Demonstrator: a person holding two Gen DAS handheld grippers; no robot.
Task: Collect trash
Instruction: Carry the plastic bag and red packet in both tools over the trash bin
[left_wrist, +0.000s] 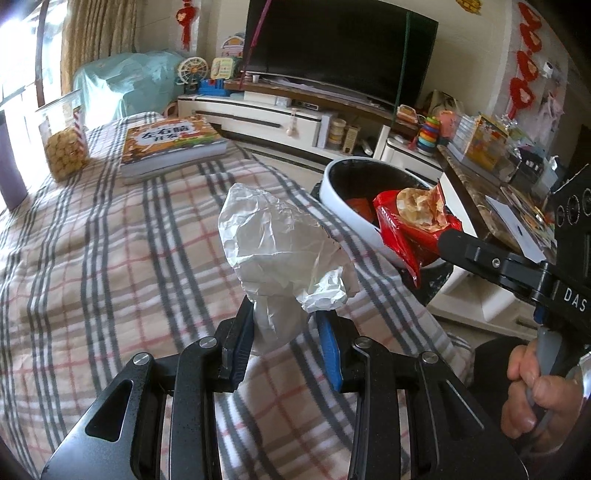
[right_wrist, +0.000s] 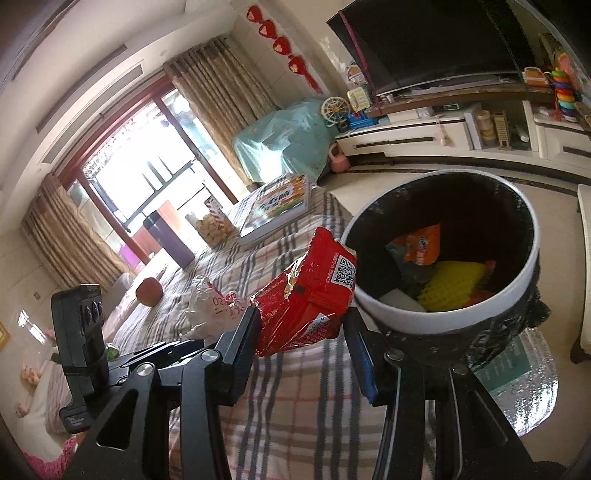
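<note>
My left gripper (left_wrist: 284, 317) is shut on the neck of a crumpled white paper bag (left_wrist: 273, 243), held up above the plaid tablecloth (left_wrist: 110, 258). To its right, my right gripper (left_wrist: 452, 240) holds a torn red snack wrapper (left_wrist: 402, 225) beside the rim of the white trash bin (left_wrist: 332, 192). In the right wrist view the right gripper (right_wrist: 303, 321) is shut on that red wrapper (right_wrist: 314, 288), just left of the bin (right_wrist: 376, 306), which has orange and yellow trash inside. The left gripper's body (right_wrist: 81, 332) and the white bag (right_wrist: 207, 306) show at the left.
A thick book (left_wrist: 173, 147), a jar of cookies (left_wrist: 64, 140) and a purple cup (left_wrist: 11, 177) stand at the table's far end. A red round thing (right_wrist: 149, 290) lies on the cloth. A TV (left_wrist: 340, 48) on a white cabinet (left_wrist: 258, 118) lies beyond. A hand (left_wrist: 532, 391) grips the right handle.
</note>
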